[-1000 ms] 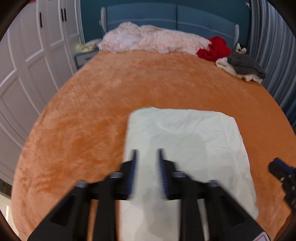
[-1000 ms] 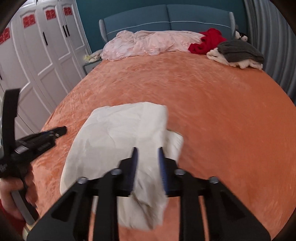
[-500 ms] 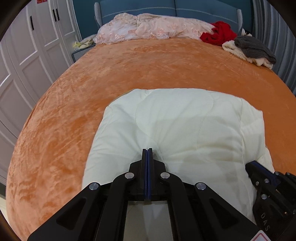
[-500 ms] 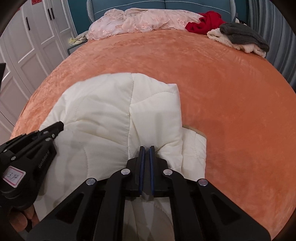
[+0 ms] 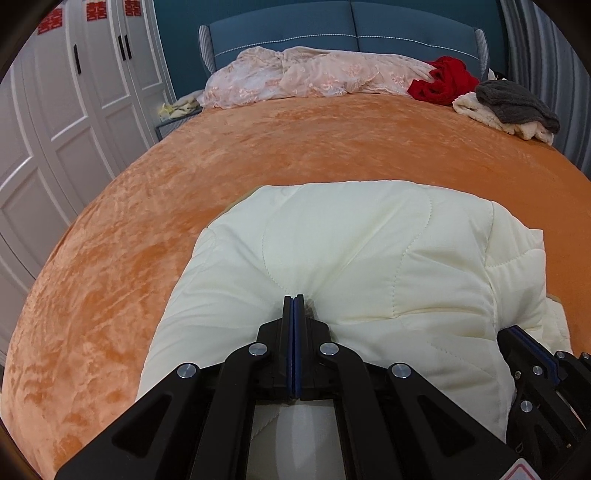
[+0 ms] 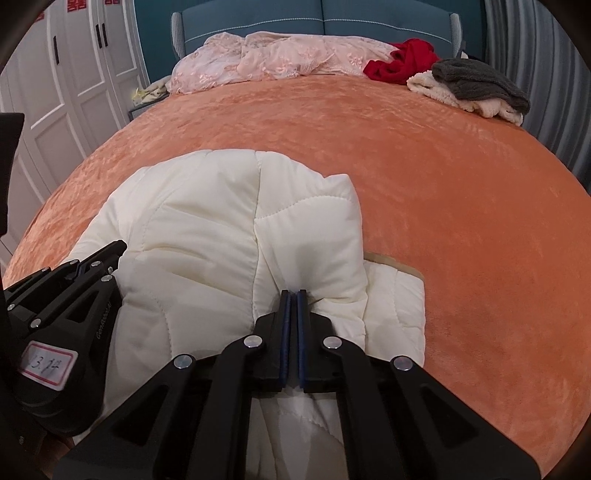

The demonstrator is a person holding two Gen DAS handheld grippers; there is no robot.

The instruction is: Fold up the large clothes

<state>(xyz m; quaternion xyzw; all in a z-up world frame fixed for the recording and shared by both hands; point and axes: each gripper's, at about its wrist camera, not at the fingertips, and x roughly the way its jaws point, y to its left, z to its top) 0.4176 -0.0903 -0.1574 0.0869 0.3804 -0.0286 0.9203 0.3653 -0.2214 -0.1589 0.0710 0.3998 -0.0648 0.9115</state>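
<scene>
A cream quilted padded garment (image 5: 351, 258) lies bunched on the orange bedspread (image 5: 295, 147), near the bed's front edge; it also shows in the right wrist view (image 6: 207, 229). My left gripper (image 5: 294, 300) is shut on a pinch of its fabric at the near edge. My right gripper (image 6: 291, 295) is shut on a fold of the same garment, further right. Each gripper shows in the other's view: the right gripper (image 5: 517, 336) at the lower right of the left wrist view, the left gripper (image 6: 114, 251) at the lower left of the right wrist view.
A pink lace cover (image 5: 314, 74) lies along the blue headboard (image 5: 351, 26). A red garment (image 5: 443, 81) and a grey and cream pile (image 5: 509, 107) sit at the far right. White wardrobe doors (image 5: 55, 110) stand left. A nightstand (image 5: 173, 118) is beside the bed.
Both grippers went from open above the garment to shut on its fabric. The garment has bunched up and puffed toward me; both wrists have dropped lower and closer.
</scene>
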